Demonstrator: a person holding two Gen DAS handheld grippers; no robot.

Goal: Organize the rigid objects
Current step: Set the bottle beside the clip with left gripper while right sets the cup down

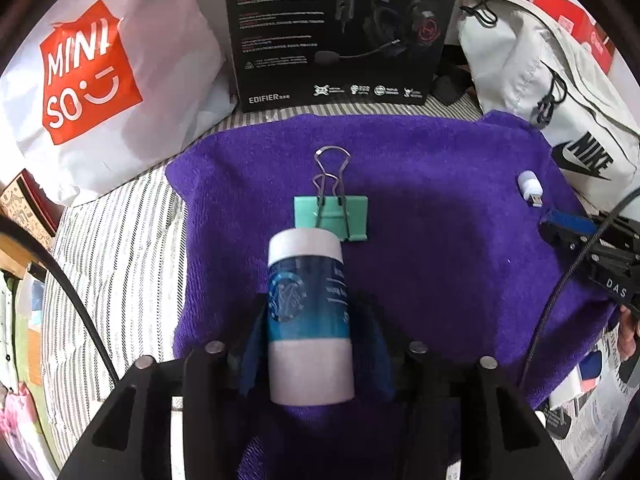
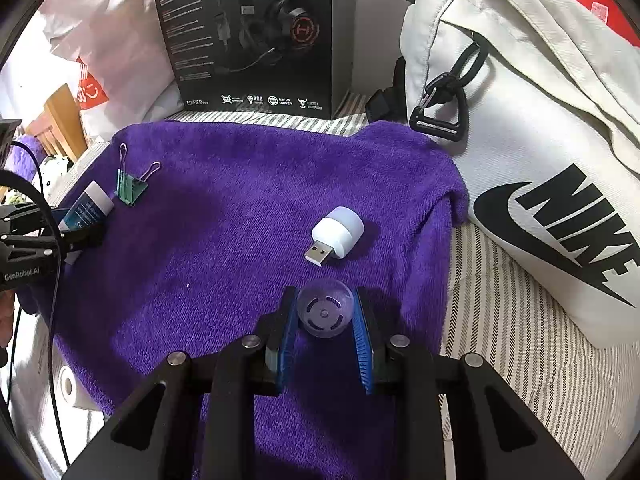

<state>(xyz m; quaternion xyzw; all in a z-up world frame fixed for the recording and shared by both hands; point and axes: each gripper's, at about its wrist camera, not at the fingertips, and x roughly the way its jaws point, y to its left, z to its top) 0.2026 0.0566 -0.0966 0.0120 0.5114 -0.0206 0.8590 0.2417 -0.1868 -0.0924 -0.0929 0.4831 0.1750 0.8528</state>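
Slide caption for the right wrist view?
Right hand-held gripper clamps a clear round cap beside a USB light on purple towel.

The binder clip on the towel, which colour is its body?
Mint green body on the binder clip, with silver wire handles; the left wrist view shows it best.

towel (image 2: 240,208): purple cloth, fluffy, matt
binder clip (image 1: 331,216): smooth green body, shiny wire handles (metal, by the look)
cap (image 2: 325,308): clear plastic
headset box (image 1: 340,28): glossy black card

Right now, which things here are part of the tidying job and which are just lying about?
Job: white and blue tube in left gripper, clear cap in right gripper, green binder clip, USB light, purple towel.

Lying about: headset box, Nike bag, Miniso bag.
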